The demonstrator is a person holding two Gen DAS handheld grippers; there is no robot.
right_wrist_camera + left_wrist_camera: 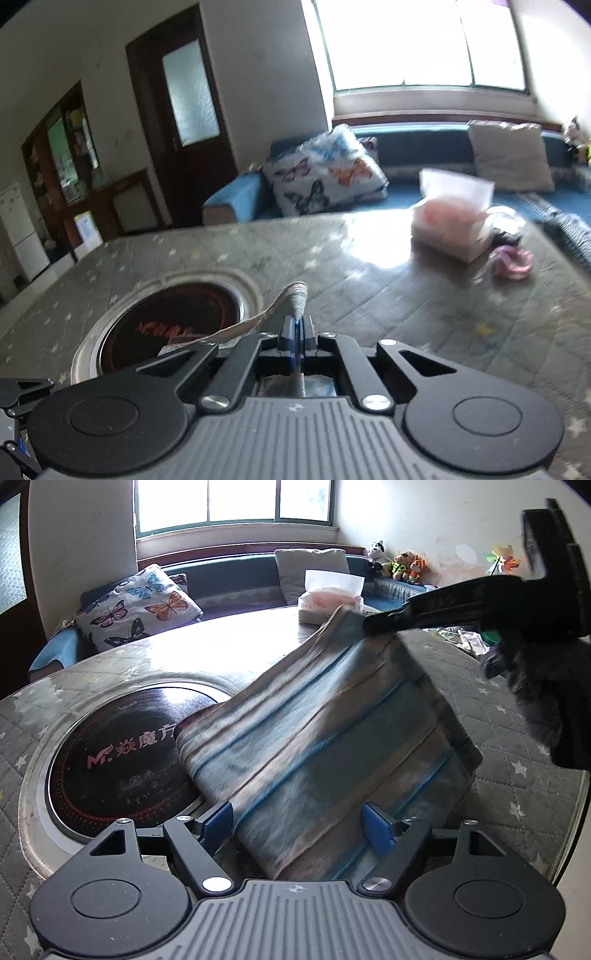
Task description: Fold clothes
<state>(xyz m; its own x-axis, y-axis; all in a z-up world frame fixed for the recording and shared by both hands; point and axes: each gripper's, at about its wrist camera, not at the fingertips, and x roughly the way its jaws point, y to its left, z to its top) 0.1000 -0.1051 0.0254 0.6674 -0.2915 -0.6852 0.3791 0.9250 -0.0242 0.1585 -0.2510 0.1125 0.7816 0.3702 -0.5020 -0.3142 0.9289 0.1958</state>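
Observation:
A striped blue and tan cloth (325, 746) hangs folded above the round table. My right gripper (373, 622) is shut on its upper corner and lifts it; in the right wrist view the gripper (296, 332) pinches a bunched tip of the cloth (297, 299). My left gripper (301, 830) is open, its blue pads on either side of the cloth's lower end, not closed on it.
The table (517, 794) has a quilted star-pattern cover and a black induction hob (122, 764) set in its middle. A tissue box (328, 605) and a pink scrunchie (511, 262) lie at the far side. A blue sofa with cushions (140, 605) runs behind.

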